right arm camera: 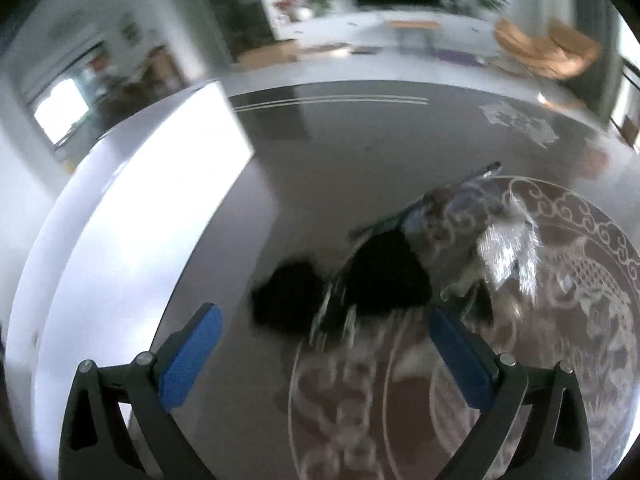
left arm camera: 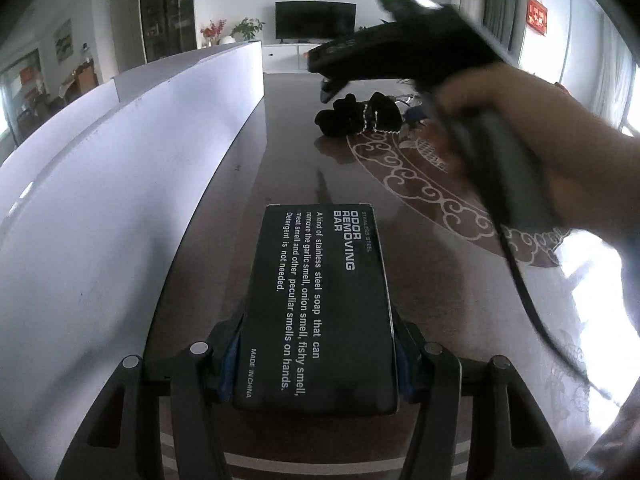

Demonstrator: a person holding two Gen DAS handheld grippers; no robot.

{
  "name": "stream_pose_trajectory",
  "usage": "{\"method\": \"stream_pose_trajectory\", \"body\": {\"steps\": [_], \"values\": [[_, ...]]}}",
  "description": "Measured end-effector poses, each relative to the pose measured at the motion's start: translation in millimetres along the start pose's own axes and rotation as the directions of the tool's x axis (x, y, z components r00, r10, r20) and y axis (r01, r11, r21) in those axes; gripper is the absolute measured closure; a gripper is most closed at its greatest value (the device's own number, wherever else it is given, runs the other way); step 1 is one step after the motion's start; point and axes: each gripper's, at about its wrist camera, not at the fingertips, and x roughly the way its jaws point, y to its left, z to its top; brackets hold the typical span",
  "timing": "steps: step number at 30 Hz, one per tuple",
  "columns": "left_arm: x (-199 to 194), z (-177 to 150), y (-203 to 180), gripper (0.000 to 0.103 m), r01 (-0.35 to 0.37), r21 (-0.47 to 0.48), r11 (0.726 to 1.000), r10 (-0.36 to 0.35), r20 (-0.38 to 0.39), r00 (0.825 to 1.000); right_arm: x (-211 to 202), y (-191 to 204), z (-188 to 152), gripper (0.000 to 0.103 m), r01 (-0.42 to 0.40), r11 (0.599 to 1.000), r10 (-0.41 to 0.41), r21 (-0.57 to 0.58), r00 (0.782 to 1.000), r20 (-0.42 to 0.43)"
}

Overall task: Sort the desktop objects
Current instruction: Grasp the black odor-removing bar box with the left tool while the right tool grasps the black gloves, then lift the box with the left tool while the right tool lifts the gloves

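My left gripper [left arm camera: 316,364] is shut on a black box [left arm camera: 320,296] printed "Odor Removing Bar" and holds it over the dark table, beside the white box [left arm camera: 132,168] on the left. My right gripper [right arm camera: 320,344] is open and empty, hovering just short of a black fuzzy item [right arm camera: 352,284] with a beaded band. That item also shows in the left wrist view [left arm camera: 360,114]. Behind it lie a clear crinkled plastic bag [right arm camera: 504,244] and a thin dark rod [right arm camera: 440,200]. The right gripper body and hand show in the left wrist view [left arm camera: 440,52], blurred.
The table [right arm camera: 360,152] is dark and glossy with a pale fish-and-cloud pattern [right arm camera: 580,280]. The long white box [right arm camera: 140,208] runs along the left side. A cable [left arm camera: 532,304] hangs from the right gripper. A living room with a TV lies beyond.
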Motion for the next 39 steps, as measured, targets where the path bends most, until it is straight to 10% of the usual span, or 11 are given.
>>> {"method": "stream_pose_trajectory", "body": {"steps": [2, 3, 7, 14, 18, 25, 29, 39], "values": [[0.9, 0.4, 0.5, 0.045, 0.002, -0.002, 1.000, -0.002, 0.001, 1.000, 9.9, -6.1, 7.9, 0.007, 0.017, 0.999, -0.017, 0.039, 1.000, -0.021], [1.1, 0.2, 0.5, 0.045, 0.002, 0.000, 1.000, -0.002, 0.001, 1.000, 13.9, -9.2, 8.7, 0.030, 0.023, 0.999, -0.022, 0.042, 0.999, -0.028], [1.6, -1.5, -1.4, 0.045, -0.004, 0.009, 1.000, 0.004, 0.001, 1.000, 1.9, -11.9, -3.2, 0.042, 0.016, 0.997, -0.016, -0.078, 1.000, 0.011], [1.7, -3.5, -2.1, 0.045, 0.011, 0.034, 0.999, -0.012, 0.004, 1.000, -61.9, -57.9, -88.0, 0.042, -0.126, 0.953, 0.120, -0.277, 0.992, -0.037], [3.8, -3.1, -5.4, 0.045, 0.015, 0.068, 0.998, -0.015, 0.002, 1.000, -115.3, -109.9, -144.8, 0.042, -0.061, 0.930, 0.065, -0.363, 0.998, -0.002], [10.1, 4.7, -13.9, 0.043, 0.005, 0.070, 0.998, -0.002, -0.037, 0.999, -165.1, -174.6, -186.0, 0.011, 0.024, 0.979, -0.010, -0.204, 0.998, 0.069], [17.9, 5.9, -14.2, 0.005, -0.007, 0.057, 0.998, 0.011, -0.076, 0.997, -177.1, -192.1, -199.0, 0.008, 0.011, 0.995, -0.003, -0.095, 0.996, 0.091], [23.2, 3.5, -15.0, 0.000, -0.018, 0.046, 0.999, 0.021, -0.083, 0.996, -157.3, -165.9, -214.9, 0.006, 0.094, 0.983, -0.085, -0.160, 0.994, 0.063]]}}
